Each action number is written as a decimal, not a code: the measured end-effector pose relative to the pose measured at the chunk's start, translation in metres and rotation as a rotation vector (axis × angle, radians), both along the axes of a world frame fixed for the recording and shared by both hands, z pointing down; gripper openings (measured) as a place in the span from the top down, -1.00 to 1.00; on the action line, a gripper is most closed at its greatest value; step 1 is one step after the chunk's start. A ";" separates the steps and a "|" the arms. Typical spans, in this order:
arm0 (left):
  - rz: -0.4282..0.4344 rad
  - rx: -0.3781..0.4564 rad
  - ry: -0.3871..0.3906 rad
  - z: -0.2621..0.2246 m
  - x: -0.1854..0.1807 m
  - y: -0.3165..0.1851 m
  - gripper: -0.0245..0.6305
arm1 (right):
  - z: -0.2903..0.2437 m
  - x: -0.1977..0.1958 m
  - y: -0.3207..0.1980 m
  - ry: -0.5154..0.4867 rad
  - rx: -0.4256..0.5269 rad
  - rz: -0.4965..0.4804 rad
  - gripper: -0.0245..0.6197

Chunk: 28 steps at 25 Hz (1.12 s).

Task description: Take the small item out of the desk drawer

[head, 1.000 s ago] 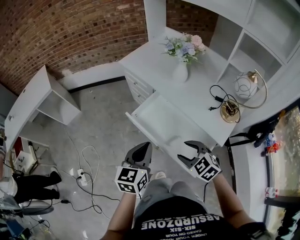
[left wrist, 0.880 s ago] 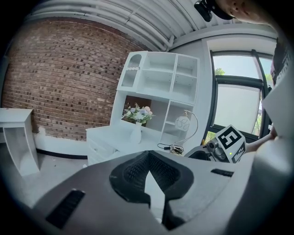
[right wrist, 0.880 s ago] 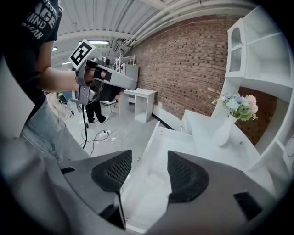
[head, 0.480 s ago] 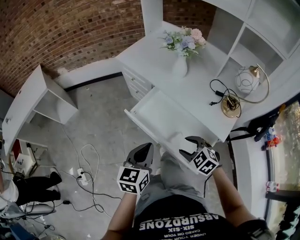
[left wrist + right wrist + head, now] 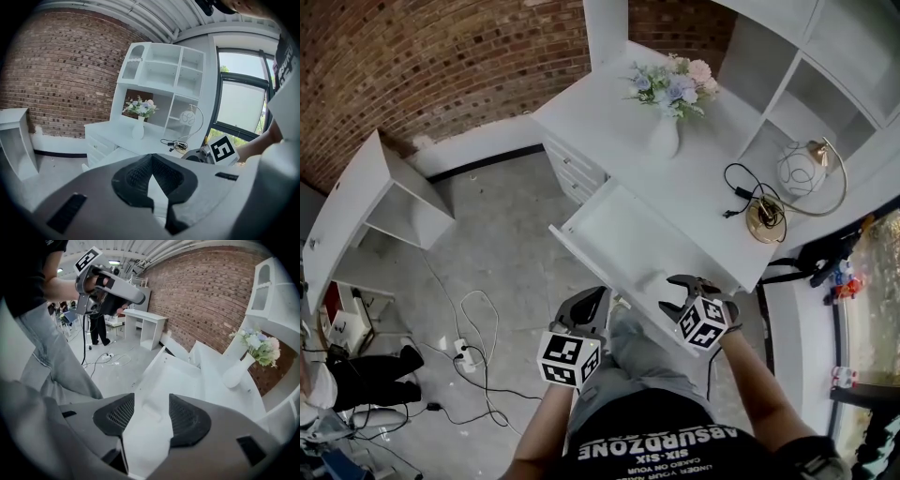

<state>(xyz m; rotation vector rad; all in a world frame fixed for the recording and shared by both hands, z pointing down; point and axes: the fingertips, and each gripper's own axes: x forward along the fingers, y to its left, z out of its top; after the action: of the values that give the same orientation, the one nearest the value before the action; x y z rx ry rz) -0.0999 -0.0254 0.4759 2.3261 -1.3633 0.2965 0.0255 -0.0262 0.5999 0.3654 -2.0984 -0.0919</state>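
Small white oblong item [image 5: 152, 410] untouched in open white desk drawer [image 5: 623, 239]. Approach step: right gripper [image 5: 149, 405] empty, jaws apart over it; left gripper [image 5: 150, 161] closed, empty. Next: descend, pinch.

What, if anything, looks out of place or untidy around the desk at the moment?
Nothing looks damaged or spilled. The desk drawer stands pulled open with a small white item lying inside. A black lamp cord sprawls in loops on the desktop, and loose cables trail over the floor.
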 end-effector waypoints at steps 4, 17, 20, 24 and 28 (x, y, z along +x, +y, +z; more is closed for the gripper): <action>0.007 -0.015 -0.009 0.008 -0.001 -0.014 0.91 | 0.024 -0.002 -0.009 0.078 0.018 -0.062 0.24; 0.037 -0.063 -0.016 0.027 -0.001 -0.050 0.91 | 0.093 -0.005 -0.024 0.247 -0.025 -0.205 0.24; 0.045 -0.079 -0.021 0.034 -0.002 -0.055 0.91 | 0.102 -0.007 -0.029 0.269 -0.025 -0.226 0.25; 0.050 -0.094 -0.019 0.042 -0.003 -0.060 0.91 | 0.116 -0.009 -0.034 0.297 -0.013 -0.258 0.25; 0.055 -0.105 -0.014 0.050 -0.001 -0.063 0.91 | 0.138 -0.006 -0.033 0.340 -0.025 -0.307 0.25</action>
<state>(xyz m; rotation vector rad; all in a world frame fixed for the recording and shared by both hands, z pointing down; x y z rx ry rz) -0.1007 -0.0888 0.5258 2.2820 -1.2605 0.3927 0.0191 -0.0589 0.7377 0.0057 -1.8009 -0.2883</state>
